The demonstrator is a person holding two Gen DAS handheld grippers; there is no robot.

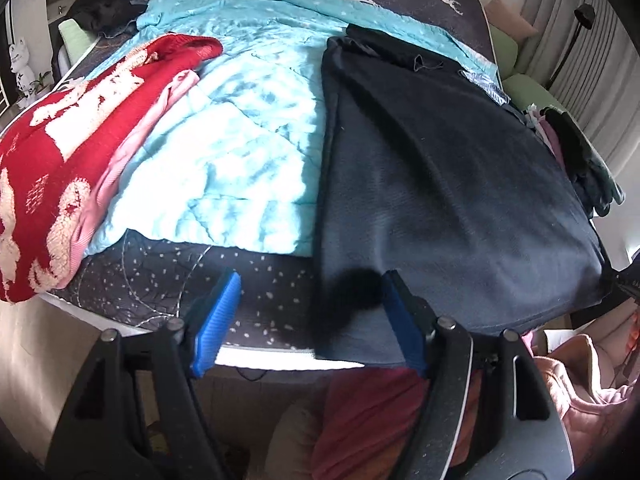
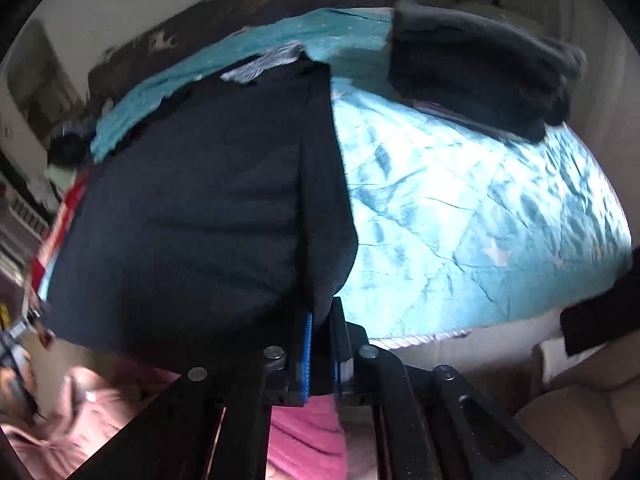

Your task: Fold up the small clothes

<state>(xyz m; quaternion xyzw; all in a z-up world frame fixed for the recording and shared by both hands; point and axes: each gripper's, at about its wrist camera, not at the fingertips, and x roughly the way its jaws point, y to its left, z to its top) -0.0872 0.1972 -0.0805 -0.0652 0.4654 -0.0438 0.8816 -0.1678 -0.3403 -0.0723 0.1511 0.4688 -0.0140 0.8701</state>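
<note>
A dark navy garment (image 1: 440, 184) lies spread flat on the right part of a turquoise quilt (image 1: 224, 152), and its near edge hangs over the bed's front. My left gripper (image 1: 312, 314) stands open above that near left corner. One blue pad (image 1: 218, 316) is over the bed sheet and the other is at the cloth's edge, neither pressing. In the right wrist view the same dark garment (image 2: 192, 208) fills the left half, and my right gripper (image 2: 322, 320) is shut on its near right edge.
A red and white knitted sweater (image 1: 60, 140) lies over a pink garment (image 1: 132, 148) on the bed's left. Folded dark clothes (image 2: 480, 80) sit at the far right and another dark heap (image 1: 104, 10) at the far left. A person's pink clothing (image 1: 592, 392) is below the bed's edge.
</note>
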